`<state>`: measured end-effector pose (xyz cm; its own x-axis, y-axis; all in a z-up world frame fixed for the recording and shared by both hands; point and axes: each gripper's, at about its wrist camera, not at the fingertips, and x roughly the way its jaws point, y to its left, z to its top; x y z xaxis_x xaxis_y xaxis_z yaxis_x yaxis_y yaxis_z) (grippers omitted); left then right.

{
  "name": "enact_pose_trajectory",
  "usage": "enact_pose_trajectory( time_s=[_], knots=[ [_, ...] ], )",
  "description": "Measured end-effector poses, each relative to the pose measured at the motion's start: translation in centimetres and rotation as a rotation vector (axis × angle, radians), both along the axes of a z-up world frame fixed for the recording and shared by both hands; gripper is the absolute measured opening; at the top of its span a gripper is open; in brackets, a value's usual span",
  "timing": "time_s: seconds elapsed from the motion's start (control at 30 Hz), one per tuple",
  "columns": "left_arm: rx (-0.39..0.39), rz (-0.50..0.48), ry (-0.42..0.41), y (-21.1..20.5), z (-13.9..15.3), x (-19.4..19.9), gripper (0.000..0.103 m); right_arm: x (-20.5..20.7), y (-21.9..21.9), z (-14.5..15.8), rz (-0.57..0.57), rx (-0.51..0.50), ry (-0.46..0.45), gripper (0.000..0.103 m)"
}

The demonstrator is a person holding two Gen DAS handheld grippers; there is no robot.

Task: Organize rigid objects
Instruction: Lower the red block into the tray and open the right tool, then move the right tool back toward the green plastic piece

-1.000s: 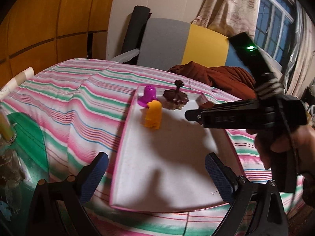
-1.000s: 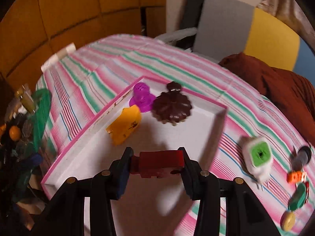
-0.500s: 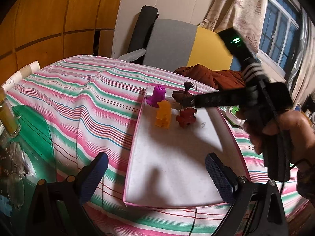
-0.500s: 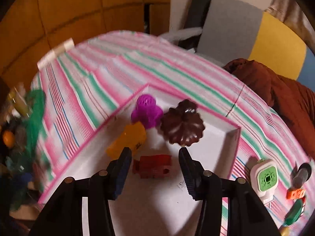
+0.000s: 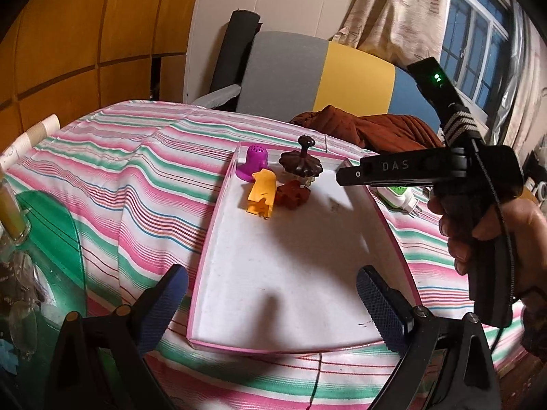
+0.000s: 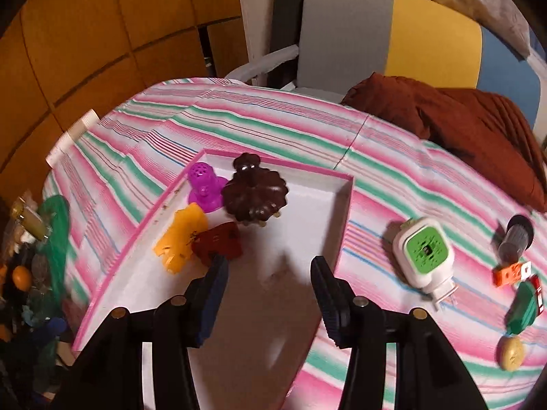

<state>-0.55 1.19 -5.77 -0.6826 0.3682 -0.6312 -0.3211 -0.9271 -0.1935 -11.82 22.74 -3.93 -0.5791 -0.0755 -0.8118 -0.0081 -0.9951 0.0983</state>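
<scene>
A white tray with a pink rim (image 5: 294, 266) (image 6: 338, 239) lies on the striped tablecloth. At its far end stand a purple piece (image 5: 254, 161) (image 6: 203, 186), a dark brown flower-shaped piece (image 5: 301, 164) (image 6: 254, 194), an orange piece (image 5: 262, 193) (image 6: 183, 235) and a dark red piece (image 5: 292, 195) (image 6: 218, 241). My right gripper (image 6: 268, 294) is open and empty, just behind the red piece, above the tray. My left gripper (image 5: 270, 302) is open and empty over the tray's near end.
Right of the tray lie a white and green plug-in device (image 6: 424, 253), a dark cylinder (image 6: 516, 239), a small orange item (image 6: 511, 273), a green item (image 6: 523, 307) and a yellow disc (image 6: 511, 353). A brown cloth (image 6: 458, 123) lies at the far right. Clutter sits at the left edge (image 6: 27, 256).
My right gripper lowered the dark red piece into the tray beside the orange piece, opened and let it go, then drew back toward the right. The left gripper stayed open.
</scene>
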Motion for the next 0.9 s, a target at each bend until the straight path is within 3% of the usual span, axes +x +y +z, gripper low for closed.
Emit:
enact_pose_trajectory(
  time_s=[0.43, 0.7, 0.9],
  knots=[
    [0.001, -0.044, 0.002, 1.8, 0.1, 1.2, 0.099, 5.4, 2.8, 0.8, -0.068, 0.008, 0.017, 0.051],
    [-0.035, -0.122, 0.025, 4.5, 0.6, 2.6, 0.099, 9.2, 8.8, -0.4, -0.168, 0.05, -0.014, 0.051],
    [-0.059, -0.169, 0.033, 6.5, 0.8, 3.5, 0.099, 12.1, 16.7, -0.7, -0.324, 0.084, -0.031, 0.051]
  ],
)
